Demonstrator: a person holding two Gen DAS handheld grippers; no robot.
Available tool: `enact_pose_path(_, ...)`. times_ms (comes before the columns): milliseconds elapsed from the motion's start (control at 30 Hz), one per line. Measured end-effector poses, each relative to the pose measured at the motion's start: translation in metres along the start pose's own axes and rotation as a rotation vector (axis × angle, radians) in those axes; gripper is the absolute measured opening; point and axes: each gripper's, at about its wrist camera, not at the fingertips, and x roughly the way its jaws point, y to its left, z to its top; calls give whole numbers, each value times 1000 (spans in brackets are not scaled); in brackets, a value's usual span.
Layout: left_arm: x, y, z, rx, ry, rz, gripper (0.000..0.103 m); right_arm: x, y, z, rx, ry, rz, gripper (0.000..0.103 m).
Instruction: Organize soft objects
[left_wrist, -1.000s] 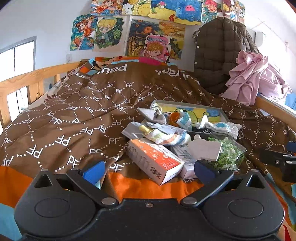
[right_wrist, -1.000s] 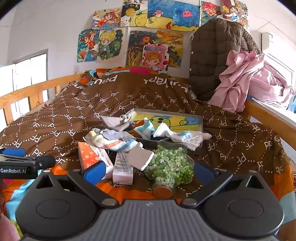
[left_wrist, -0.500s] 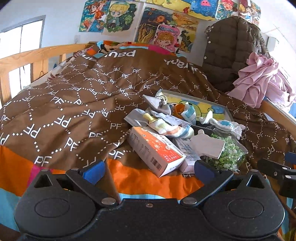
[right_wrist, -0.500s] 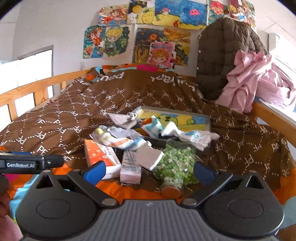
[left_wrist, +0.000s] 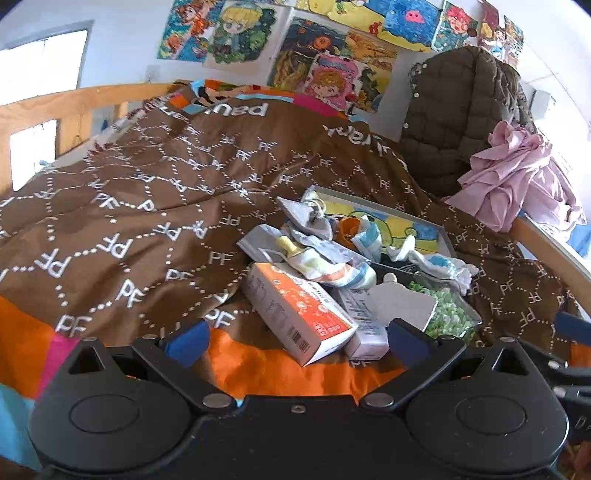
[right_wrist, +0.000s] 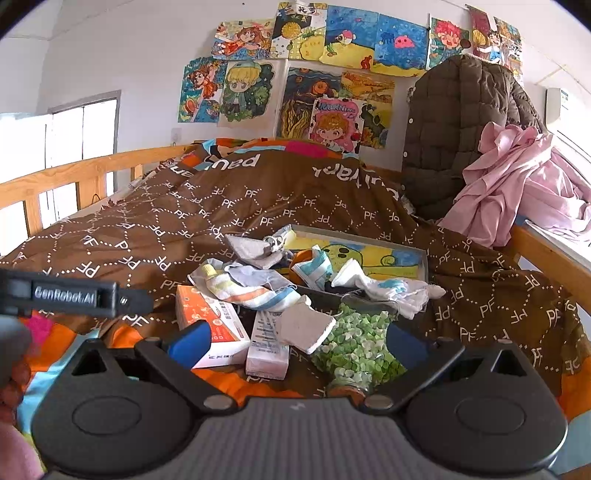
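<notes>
quilted brown bedspread; crumpled striped socks, rectangular tray.

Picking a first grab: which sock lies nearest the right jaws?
The flat grey sock, lying over the white box against the jar of green bits. The striped and white socks sit farther back.

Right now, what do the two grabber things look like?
Both have blue fingertip pads on black linkage arms with silver pivot screws, above two round black housings. The left gripper has a smooth black body; the right gripper has a ribbed grey one. From the right view, the left one's side reads "GenRobot.AI".
</notes>
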Motion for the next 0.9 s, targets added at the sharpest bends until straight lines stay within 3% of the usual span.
enact_pose_path(233, 25, -6, 19, 85, -15, -31, 102, 19, 1, 5, -26, 6, 2, 103)
enact_pose_path(500, 57, -4, 32, 118, -17, -53, 102, 51, 9, 10, -237, -8, 19, 103)
enact_pose_path(900, 115, 13, 34, 126, -13, -120, 102, 132, 7, 3, -324, 89, 38, 103)
